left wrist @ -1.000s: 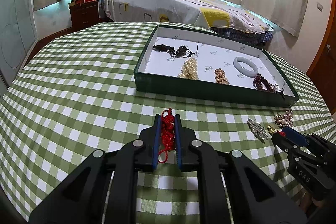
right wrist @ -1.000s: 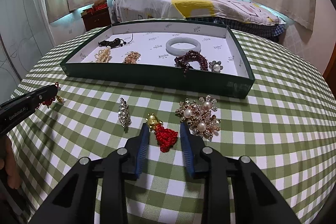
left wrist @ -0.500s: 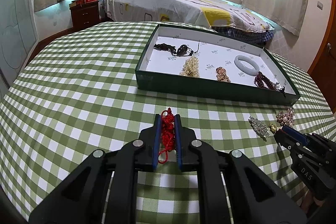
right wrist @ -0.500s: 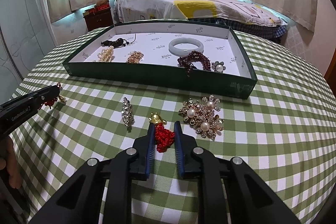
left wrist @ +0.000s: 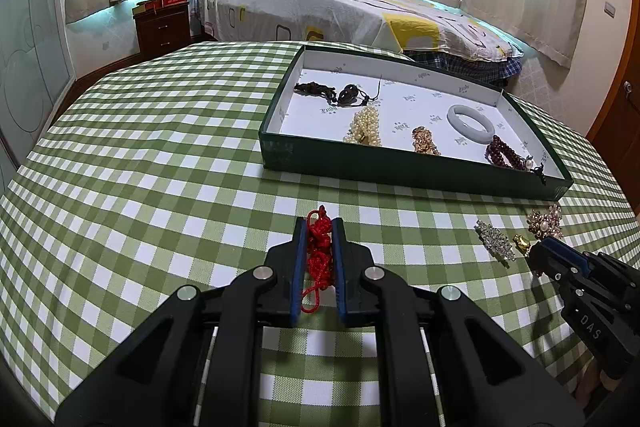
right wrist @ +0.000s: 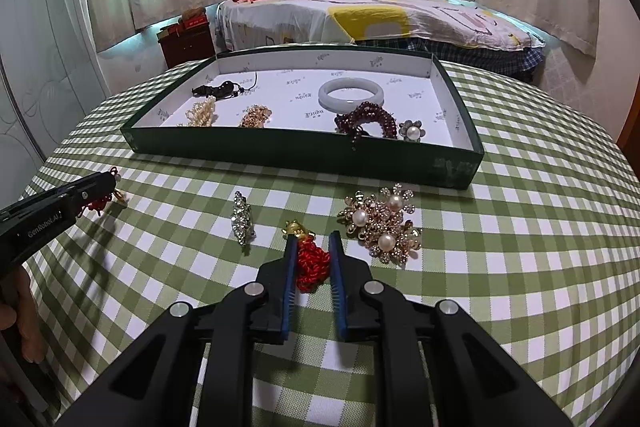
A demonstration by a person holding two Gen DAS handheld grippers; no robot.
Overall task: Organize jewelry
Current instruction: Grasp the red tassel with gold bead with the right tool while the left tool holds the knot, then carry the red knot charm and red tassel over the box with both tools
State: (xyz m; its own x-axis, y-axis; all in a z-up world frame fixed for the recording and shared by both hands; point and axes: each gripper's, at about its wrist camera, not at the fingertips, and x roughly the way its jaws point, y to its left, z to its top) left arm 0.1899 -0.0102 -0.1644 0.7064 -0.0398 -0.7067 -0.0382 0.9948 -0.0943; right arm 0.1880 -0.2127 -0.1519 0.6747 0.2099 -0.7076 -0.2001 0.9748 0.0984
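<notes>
Jewelry: two red knotted-cord charms, one in each hand-held gripper, with more pieces loose on the green-checked tabletop [right wrist: 520, 227] and others already lying in the green tray [right wrist: 304, 153].
Left hand-held gripper [left wrist: 320, 227]: closed on a red knot charm [left wrist: 319, 255], the cord bunched between the blue pads, a loop hanging free at the back and a small loop poking out ahead of the tips.
Right hand-held gripper [right wrist: 313, 241]: its jaws have just been closing and now pinch the red knot of a second charm [right wrist: 312, 263]; its small gold figure [right wrist: 297, 228] sticks out in front of the fingertips, apparently resting on the cloth.
Where the charms are: both on the near side of the tray, not yet in it.
How the cord will handle: light, soft and squashy by the look of it; the weave should grip well against the pads, but it gives no stiffness, so whatever hangs free will likely swing and trail.
Where to hold: the thick knotted middle, as both pairs of pads do now; the gold figure looks hard, smooth and small, a poorer place to pinch.
Loose neighbours: a rhinestone brooch [right wrist: 242, 219] just to the left of the right gripper, a pearl flower brooch [right wrist: 380, 223] just to its right; both look rigid and spiky with set stones, better taken across the body than by a petal.
Risk: a trailing loop or the dangling figure may catch on the tray wall.
In the tray: a pale bangle [right wrist: 351, 93], dark red beads [right wrist: 366, 119], pearls [left wrist: 364, 127], a dark pendant on cord [left wrist: 346, 95].
</notes>
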